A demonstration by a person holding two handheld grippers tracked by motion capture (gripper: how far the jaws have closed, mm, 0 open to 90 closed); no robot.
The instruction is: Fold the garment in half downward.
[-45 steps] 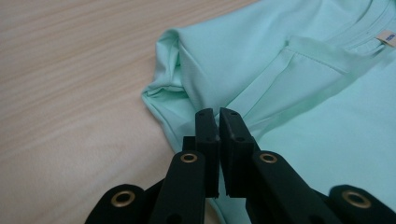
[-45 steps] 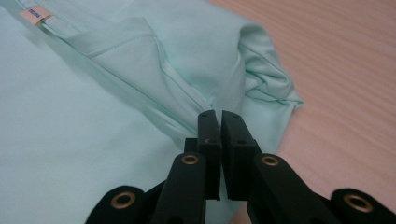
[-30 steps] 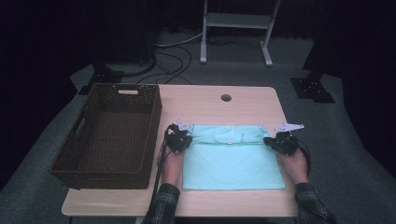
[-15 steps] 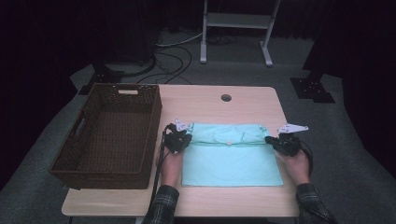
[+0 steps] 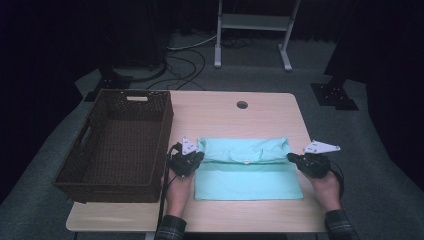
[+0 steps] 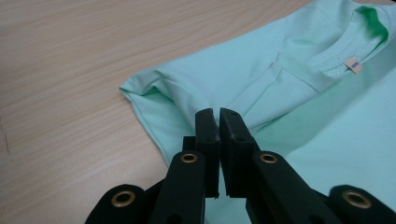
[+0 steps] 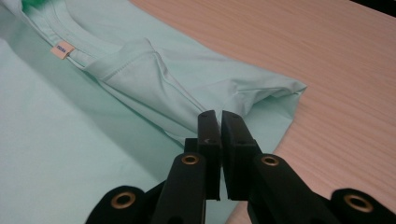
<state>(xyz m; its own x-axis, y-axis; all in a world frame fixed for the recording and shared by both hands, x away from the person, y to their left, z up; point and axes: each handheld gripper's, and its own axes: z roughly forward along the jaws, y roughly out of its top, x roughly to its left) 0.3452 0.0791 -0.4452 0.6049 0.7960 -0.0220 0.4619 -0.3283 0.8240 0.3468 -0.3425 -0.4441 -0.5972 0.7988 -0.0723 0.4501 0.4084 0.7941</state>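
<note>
A person is folding a mint-green T-shirt on a pale wooden tabletop, working with a gripper in each hand. The top part of the garment, collar and sleeves included, is already lying doubled over the body, so the first fold looks done; judging from its shape, the shirt is still needing further folds before it is compact enough for the empty brown wicker basket that is sitting just beside it to the left. The left gripper is hovering at the shirt's left edge and the right gripper at its right edge, each with its fingers pressed together and no cloth showing between them. The shirt is lying flat as a wide rectangle near the tabletop's front edge, smooth across the lower half, with soft creases where the sleeves are tucked under. A small label is showing inside the ribbed collar.
</note>
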